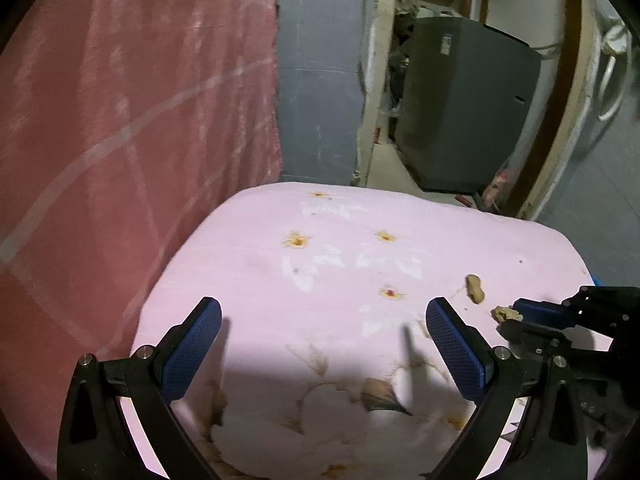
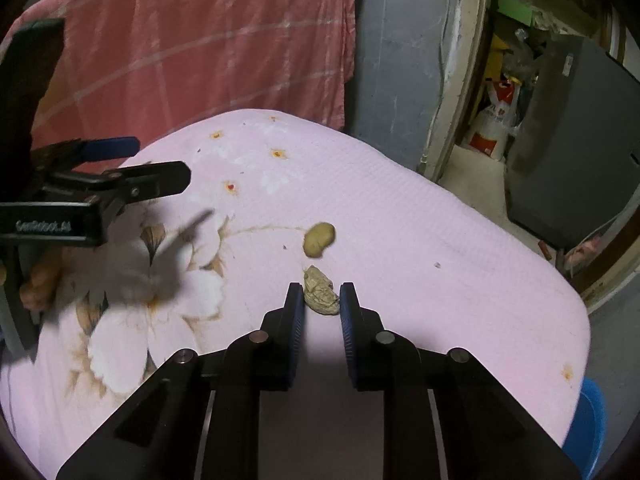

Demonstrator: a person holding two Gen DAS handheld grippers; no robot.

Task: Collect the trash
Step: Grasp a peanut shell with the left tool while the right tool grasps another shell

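Two pieces of trash lie on a pink flowered cloth point(image 2: 440, 260) that covers a rounded surface. One is a crumpled, broken peanut shell point(image 2: 320, 294). My right gripper point(image 2: 321, 294) is shut on it, a blue pad touching each side. A whole peanut point(image 2: 319, 239) lies just beyond the gripper on the cloth. In the left wrist view the broken shell point(image 1: 505, 314) sits at the tip of the right gripper point(image 1: 510, 318), near the whole peanut point(image 1: 475, 289). My left gripper point(image 1: 324, 306) hovers open over the cloth point(image 1: 320, 220), holding nothing. From the right wrist it appears at the far left point(image 2: 160, 162).
A pink-red blanket point(image 2: 200, 48) hangs behind the surface. To the right, a doorway shows a dark grey appliance point(image 2: 580, 140) and a red-and-white sack point(image 2: 496, 120). A blue container point(image 2: 588, 424) peeks out under the cloth's right edge. A person's fingers point(image 2: 38, 284) hold the left gripper.
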